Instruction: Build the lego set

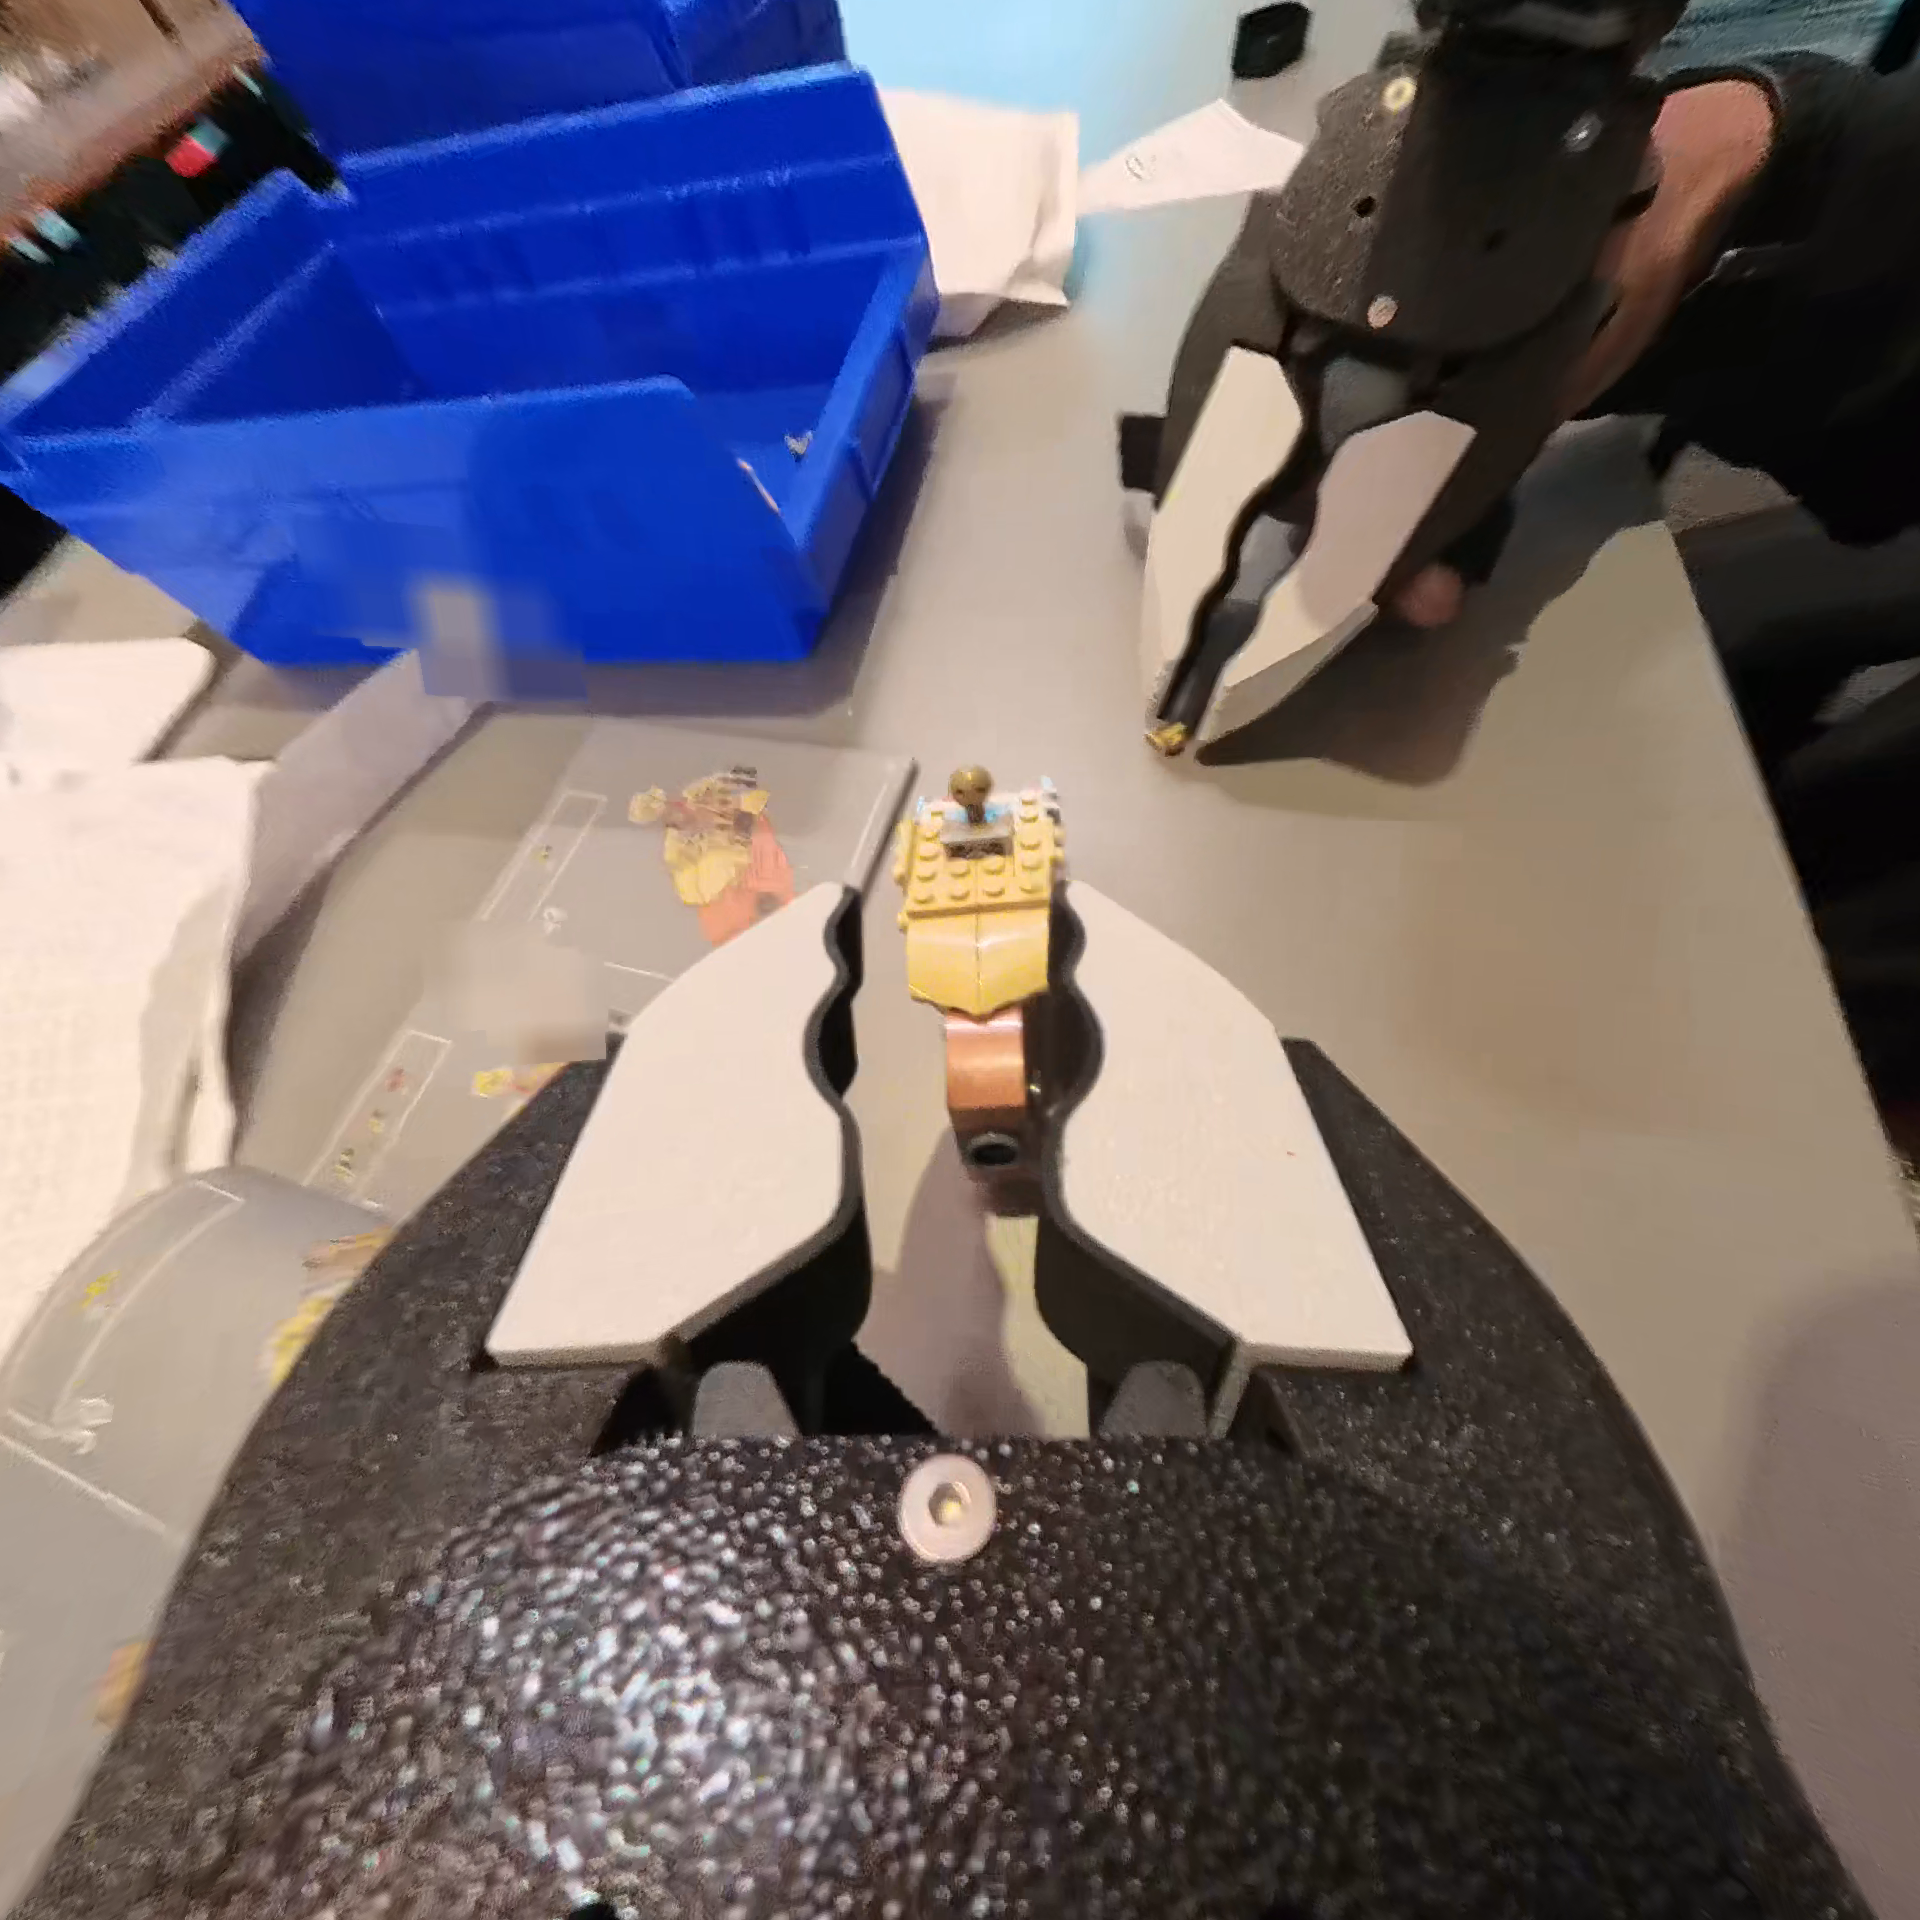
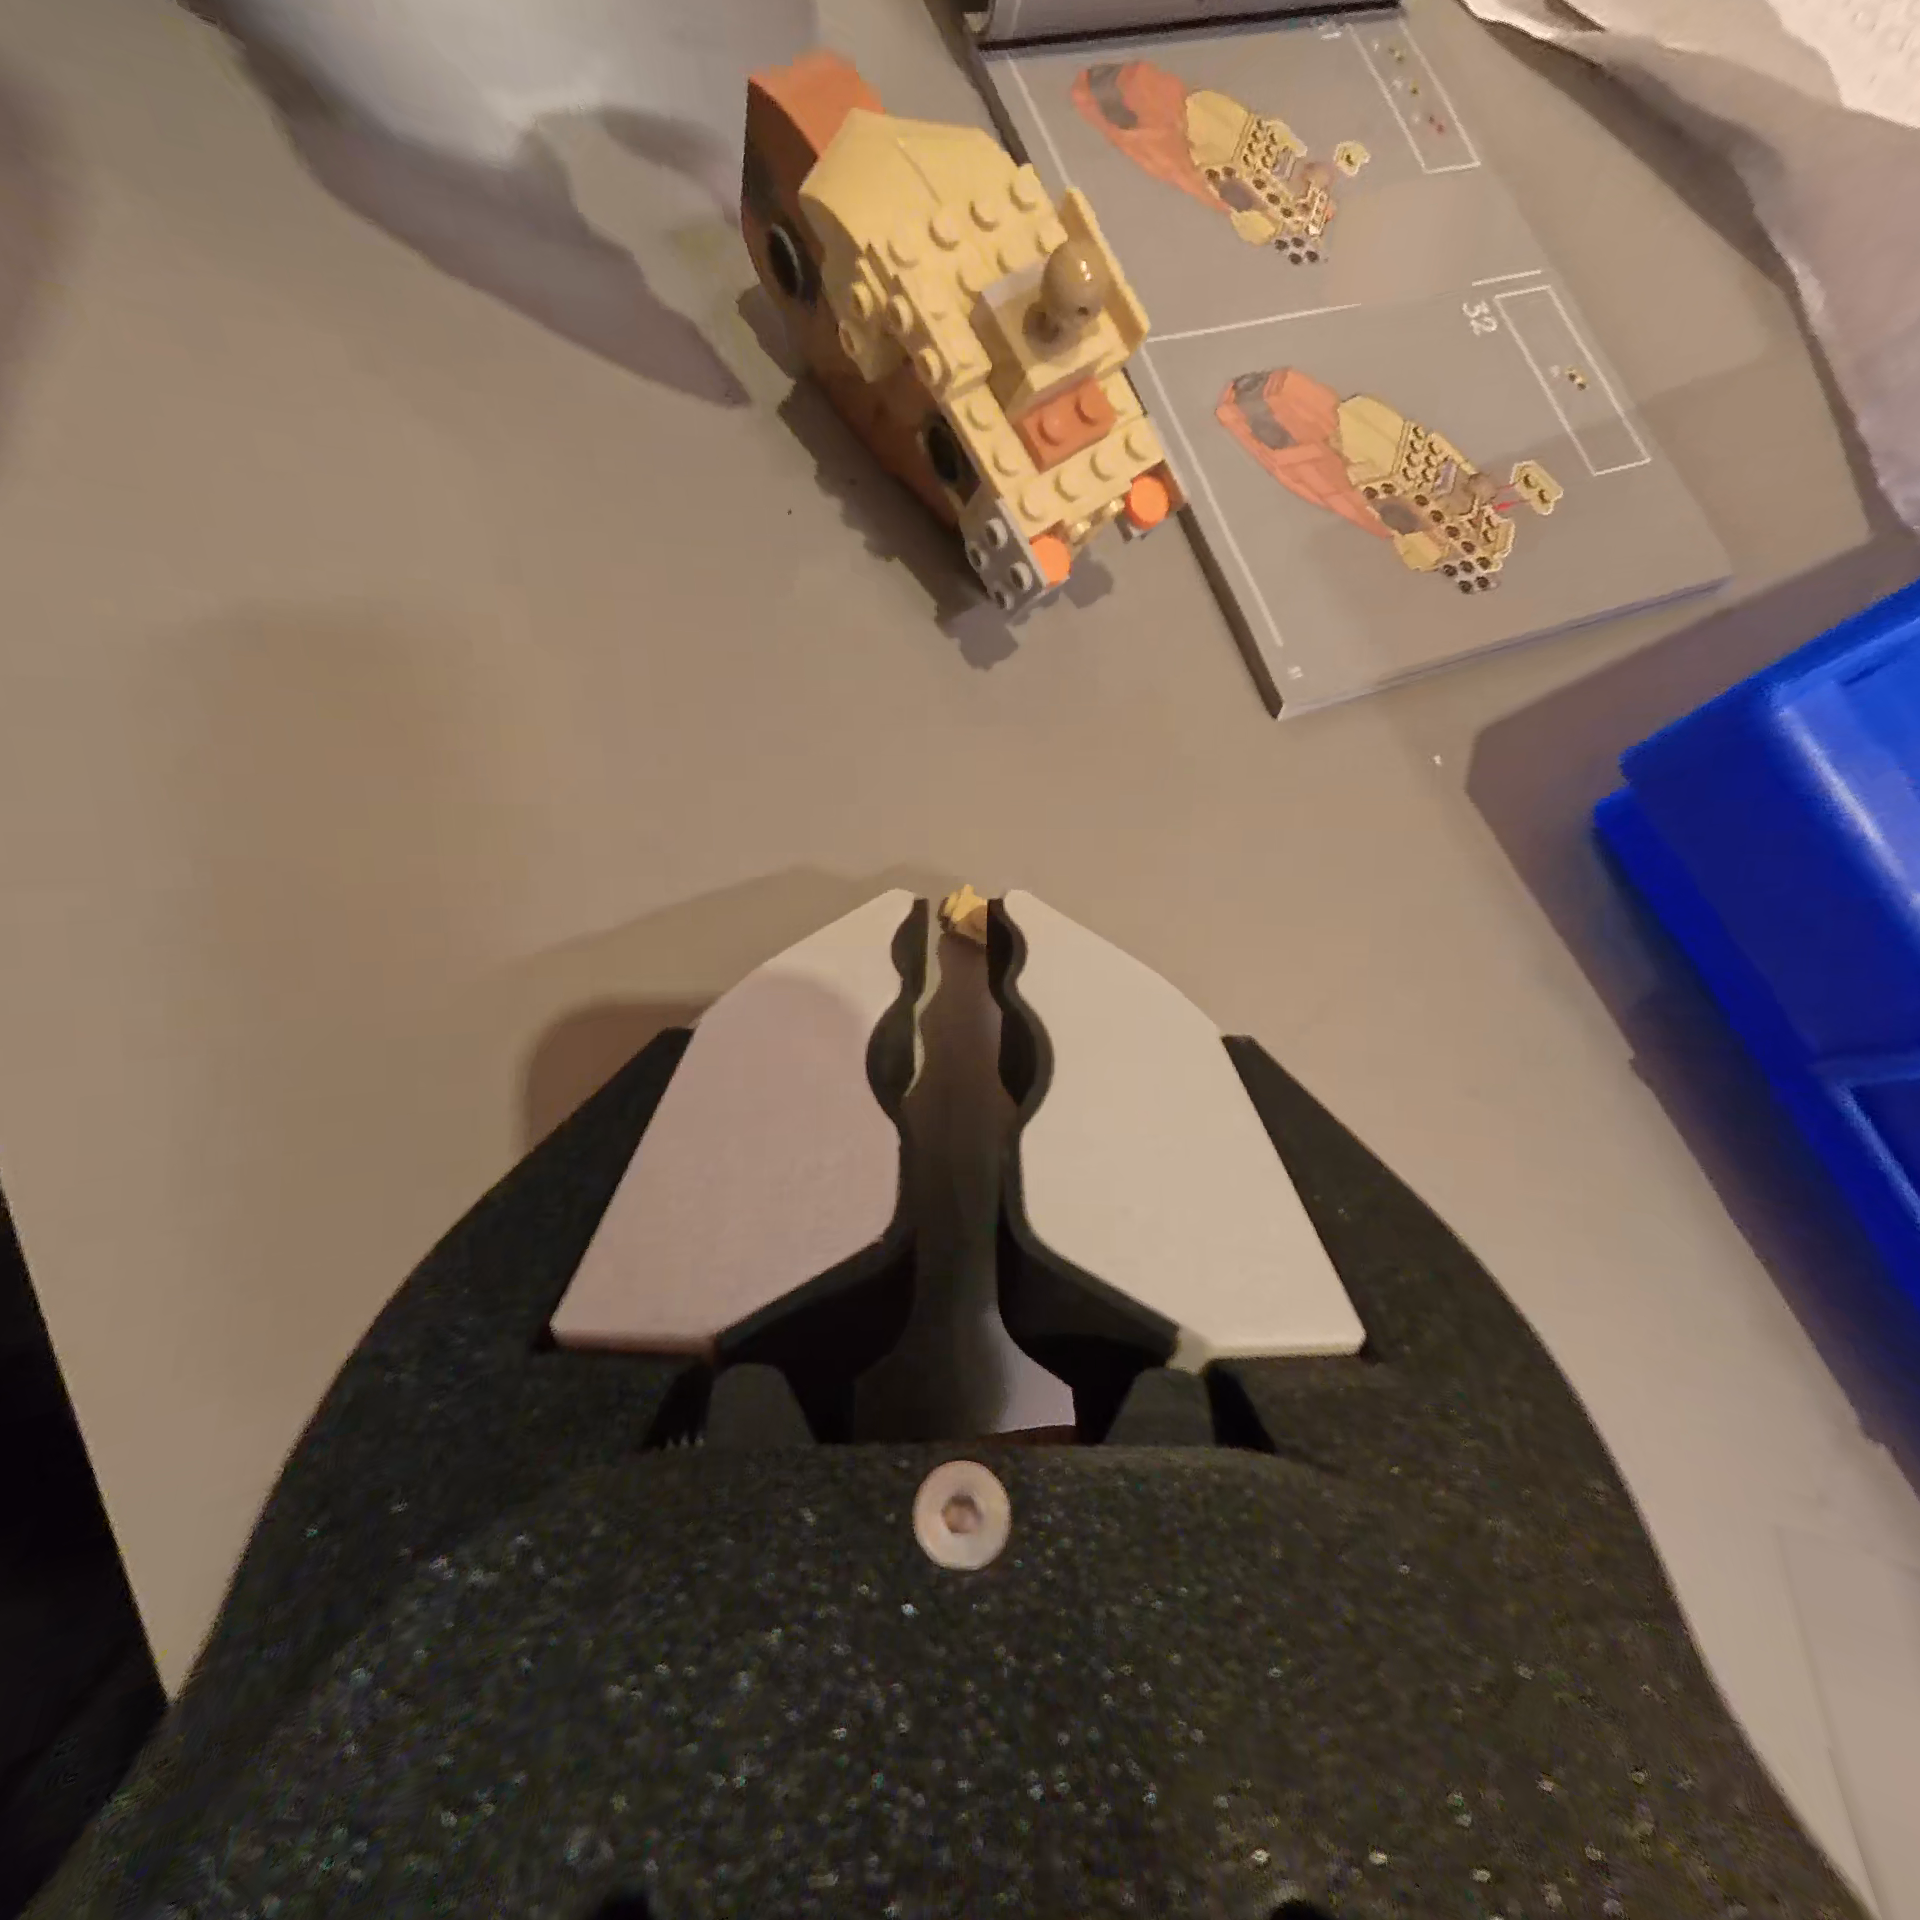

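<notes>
Nearing done: tan-and-brown model (image 2: 935,343) is sitting mostly built; my right gripper (image 2: 961,914) fingers are pinching a small tan piece (image 2: 961,912), left gripper (image 1: 961,935) fingers are gaping around the model.

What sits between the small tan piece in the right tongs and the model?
Nothing visible. The right tongs pinch the small tan piece at their tips, and only bare grey table lies between it and the model. The booklet lies off to one side.
</notes>
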The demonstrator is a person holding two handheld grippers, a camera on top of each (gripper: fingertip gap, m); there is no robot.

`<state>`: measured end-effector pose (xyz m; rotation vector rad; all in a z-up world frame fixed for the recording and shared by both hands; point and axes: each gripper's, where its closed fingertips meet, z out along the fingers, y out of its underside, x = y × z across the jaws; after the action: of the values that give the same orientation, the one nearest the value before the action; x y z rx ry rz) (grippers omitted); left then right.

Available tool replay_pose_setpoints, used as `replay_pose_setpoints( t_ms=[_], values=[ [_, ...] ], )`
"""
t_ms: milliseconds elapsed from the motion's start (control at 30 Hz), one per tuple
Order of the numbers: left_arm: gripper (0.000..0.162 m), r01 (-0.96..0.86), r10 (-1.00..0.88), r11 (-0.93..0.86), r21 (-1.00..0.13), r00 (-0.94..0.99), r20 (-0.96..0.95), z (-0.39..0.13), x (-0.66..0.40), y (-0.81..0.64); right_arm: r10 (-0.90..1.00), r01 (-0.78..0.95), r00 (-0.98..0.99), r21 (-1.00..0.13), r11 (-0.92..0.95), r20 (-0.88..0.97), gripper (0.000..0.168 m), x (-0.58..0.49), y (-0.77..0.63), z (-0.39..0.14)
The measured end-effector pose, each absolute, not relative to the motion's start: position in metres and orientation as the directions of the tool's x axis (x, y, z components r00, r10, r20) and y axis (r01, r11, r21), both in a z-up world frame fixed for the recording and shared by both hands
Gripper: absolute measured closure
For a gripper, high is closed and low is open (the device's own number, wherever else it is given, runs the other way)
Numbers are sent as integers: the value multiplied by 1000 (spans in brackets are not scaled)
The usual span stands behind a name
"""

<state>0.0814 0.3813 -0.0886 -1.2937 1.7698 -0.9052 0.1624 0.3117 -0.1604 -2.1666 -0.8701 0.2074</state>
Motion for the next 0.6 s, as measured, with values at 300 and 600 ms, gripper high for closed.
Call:
replay_pose_setpoints(
  t_ms=[300,600],
  values=[
    [115,-559,-970,218,-800,-213,-115,-125,84,381,630,533,760,-707,-465,160,165,164,315,-162],
    [109,-620,-973,225,-752,-180,-142,-144,87,385,633,535,757,-708,-461,160,166,163,316,-161]
  ],
)
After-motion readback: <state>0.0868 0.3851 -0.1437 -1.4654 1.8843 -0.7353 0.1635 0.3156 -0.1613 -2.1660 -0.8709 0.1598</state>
